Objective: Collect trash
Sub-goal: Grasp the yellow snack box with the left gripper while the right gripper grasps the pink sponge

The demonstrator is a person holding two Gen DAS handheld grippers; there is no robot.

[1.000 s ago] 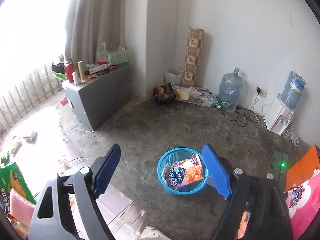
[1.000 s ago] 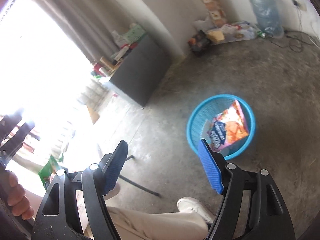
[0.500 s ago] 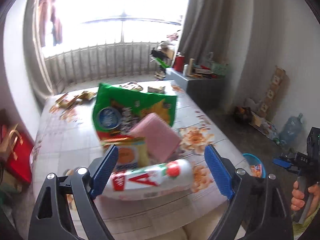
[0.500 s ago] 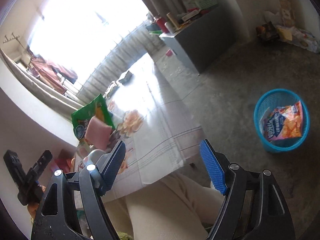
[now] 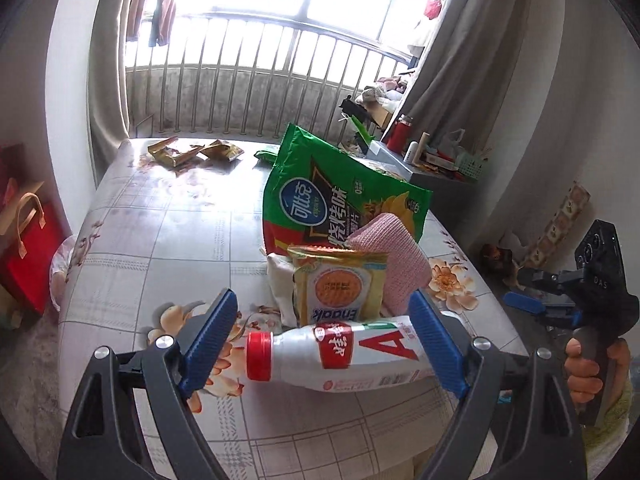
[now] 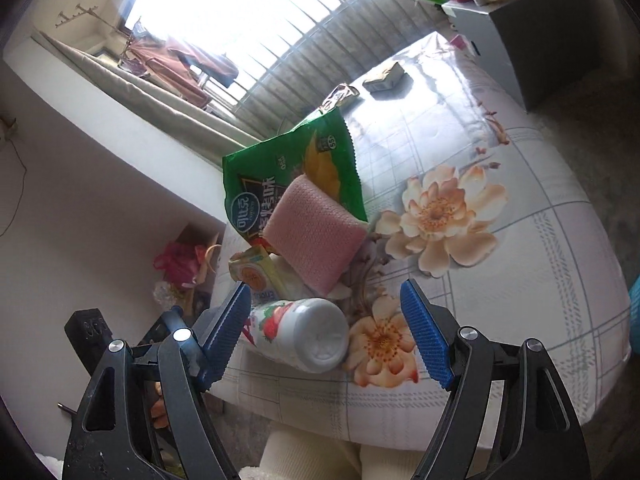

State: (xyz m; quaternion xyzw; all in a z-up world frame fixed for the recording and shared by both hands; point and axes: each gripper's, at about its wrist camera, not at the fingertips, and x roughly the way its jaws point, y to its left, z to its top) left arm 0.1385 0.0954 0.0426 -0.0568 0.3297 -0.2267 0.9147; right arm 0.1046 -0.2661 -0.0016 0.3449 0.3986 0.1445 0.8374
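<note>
bottle (image 5: 340, 356): white body, red cap, a red label with white signs and a big red letter A; on its side also a strawberry picture
chips bag (image 5: 340, 200): green, with a blue round badge, black field, yellow chips, red lower edge
sponge (image 6: 314, 232): pink, fine knitted texture
small packet (image 5: 340, 284): yellow, with an orange circle and blue letters
tablecloth (image 6: 520, 280): pale grey-white with grey check lines and peach-orange flowers
left gripper (image 5: 324, 340): black frame, blue ribbed pads
right gripper (image 6: 326, 330): black frame, blue ribbed pads
paper bag (image 5: 28, 248): red, beige handles
curtain (image 5: 452, 72): grey-beige
</note>
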